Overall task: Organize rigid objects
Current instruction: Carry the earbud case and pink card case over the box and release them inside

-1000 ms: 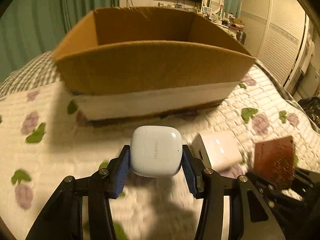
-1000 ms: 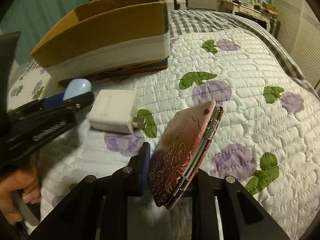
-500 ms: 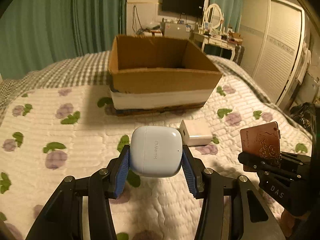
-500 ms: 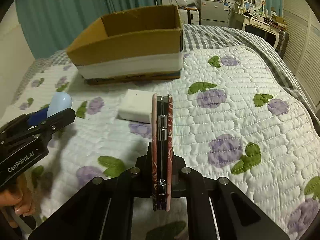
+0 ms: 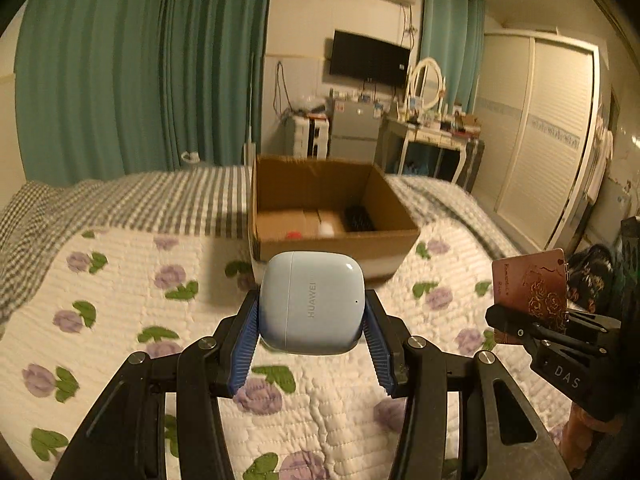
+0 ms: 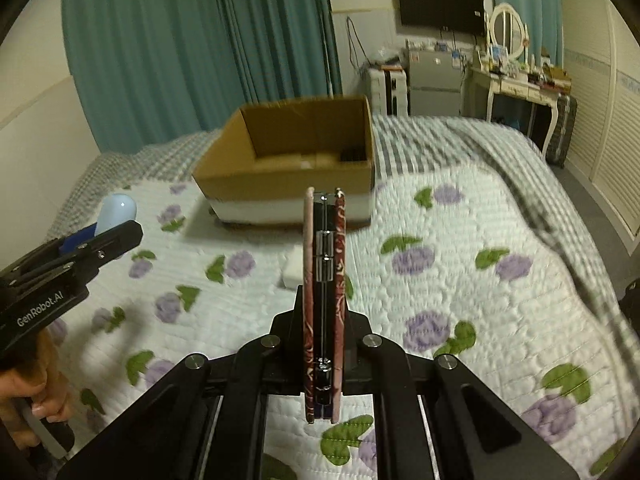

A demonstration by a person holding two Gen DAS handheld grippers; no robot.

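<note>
Box (image 5: pixel 336 246) floor only partly seen past the near wall: a red thing (image 5: pixel 295 235), a white thing (image 5: pixel 326 229) and a dark thing (image 5: pixel 359 218) lie inside, all too small and blurred to name. In the right wrist view the box interior shows only the dark thing and a pale sliver.

White block (image 6: pixel 291 271) on the quilt (image 6: pixel 460 280): mostly hidden behind the compact (image 6: pixel 324 300), blurred.

Right gripper's (image 6: pixel 324 320) pads hidden by the compact they clamp.

Case (image 6: pixel 117 209) in the right wrist view: only its rounded top shows above the left gripper (image 5: pixel 312 334).

Hand (image 6: pixel 28 404): cut off by the left edge.

Dresser clutter (image 5: pixel 436 118): too small to tell.
</note>
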